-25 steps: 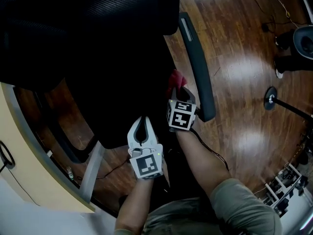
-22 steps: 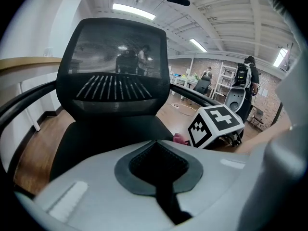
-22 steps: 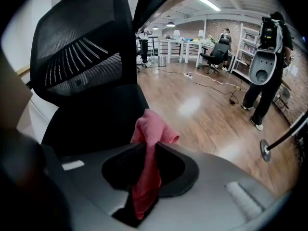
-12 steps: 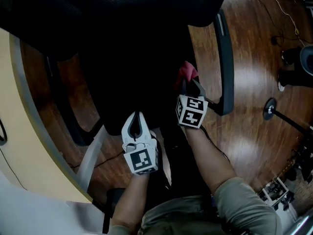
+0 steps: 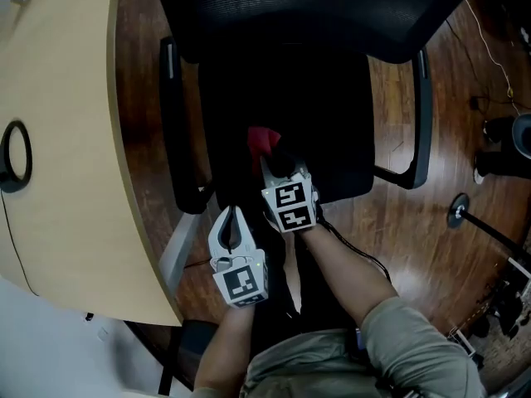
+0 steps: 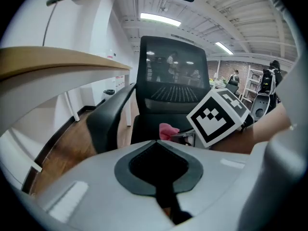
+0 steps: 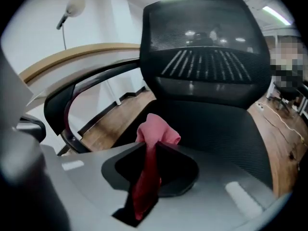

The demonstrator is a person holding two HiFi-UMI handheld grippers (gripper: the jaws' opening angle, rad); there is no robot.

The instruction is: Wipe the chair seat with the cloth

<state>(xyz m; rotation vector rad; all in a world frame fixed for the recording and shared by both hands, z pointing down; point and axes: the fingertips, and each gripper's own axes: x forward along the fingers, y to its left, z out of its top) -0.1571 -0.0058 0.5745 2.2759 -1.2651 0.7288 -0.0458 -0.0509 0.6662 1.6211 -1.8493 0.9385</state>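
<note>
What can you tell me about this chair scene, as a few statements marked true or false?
1. The right gripper grips a pink cloth. True.
2. The left gripper grips a cloth too. False: its jaws are shut on nothing.
3. The chair is black. True.
4. The floor is carpeted. False: the floor is wood.
5. A pale desk stands beside the chair. True.
</note>
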